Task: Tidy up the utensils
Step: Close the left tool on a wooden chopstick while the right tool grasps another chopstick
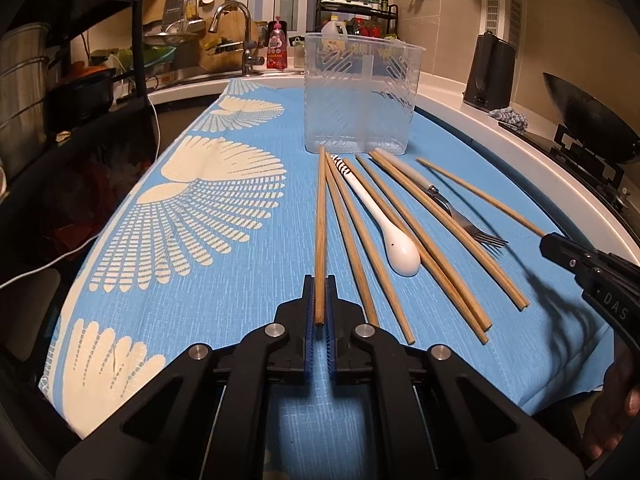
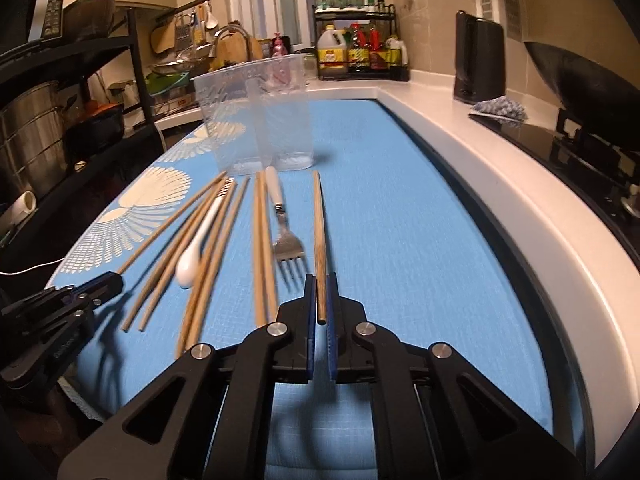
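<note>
Two handheld grippers are each clamping a bamboo chopstick at its near end on a blue-clothed kitchen surface (image 1: 248, 360). The left gripper (image 1: 320, 300) is holding its fingers (image 1: 307, 304) together on the leftmost chopstick (image 1: 321, 216), while the right gripper (image 2: 320, 300) is pinching the rightmost chopstick (image 2: 319, 224).

Both sticks are lying flat, their long axes running away from the cameras, far tips pointing toward the clear divided utensil holder (image 1: 356, 96) standing just beyond them.

The sticks are likely light, stiff and smooth, so an end grip may be letting them pivot or slip; taking hold nearer the middle would probably steady them.

Between the held pair, more chopsticks, a white ceramic spoon (image 1: 384, 224), probably fragile, and a fork (image 1: 452, 204) are lying loose.
</note>
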Tool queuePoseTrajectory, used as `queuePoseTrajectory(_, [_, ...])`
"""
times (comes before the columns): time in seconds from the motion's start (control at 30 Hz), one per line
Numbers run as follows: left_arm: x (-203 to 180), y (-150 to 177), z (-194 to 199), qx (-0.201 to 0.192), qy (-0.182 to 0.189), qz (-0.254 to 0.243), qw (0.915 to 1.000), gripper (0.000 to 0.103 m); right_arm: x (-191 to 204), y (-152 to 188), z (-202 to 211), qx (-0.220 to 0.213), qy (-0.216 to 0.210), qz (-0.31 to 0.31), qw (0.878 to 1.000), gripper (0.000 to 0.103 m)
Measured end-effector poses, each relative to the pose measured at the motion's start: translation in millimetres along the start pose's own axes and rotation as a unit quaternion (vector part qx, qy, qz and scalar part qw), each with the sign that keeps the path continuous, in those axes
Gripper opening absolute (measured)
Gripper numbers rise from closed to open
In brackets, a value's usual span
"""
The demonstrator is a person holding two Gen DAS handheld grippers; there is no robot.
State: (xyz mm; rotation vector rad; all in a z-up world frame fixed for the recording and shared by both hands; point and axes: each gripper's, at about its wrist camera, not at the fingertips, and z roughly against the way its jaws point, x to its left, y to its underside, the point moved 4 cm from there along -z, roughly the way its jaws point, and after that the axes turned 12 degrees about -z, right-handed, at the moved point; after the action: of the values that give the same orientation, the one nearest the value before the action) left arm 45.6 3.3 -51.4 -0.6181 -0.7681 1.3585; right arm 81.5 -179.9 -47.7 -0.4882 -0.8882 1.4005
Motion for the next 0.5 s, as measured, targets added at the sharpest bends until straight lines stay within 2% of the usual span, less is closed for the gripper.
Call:
queuePoseTrajectory(0.17, [0.6,7.8,-7.6,0.024,0.000,-0.001,0.9997,0.005,-19.3,4.8,-9.5,0.013,0.029,-0.021,0.999,0.005])
queuePoseTrajectory(0.3, [-0.4,8.5,-7.1,0.023,-0.007,-0.005,0.9997,0.005,-24.9,9.2,-19.6,0.030,0.039,-0.025,0.999,0.008])
queuePoseTrajectory(0.5, [2.4,8.8,-8.7,0.021,-0.009,0.006,0.9997,0.006,-24.9,11.4,-19.8,0.022,0.040,-0.017,0.999,0.008])
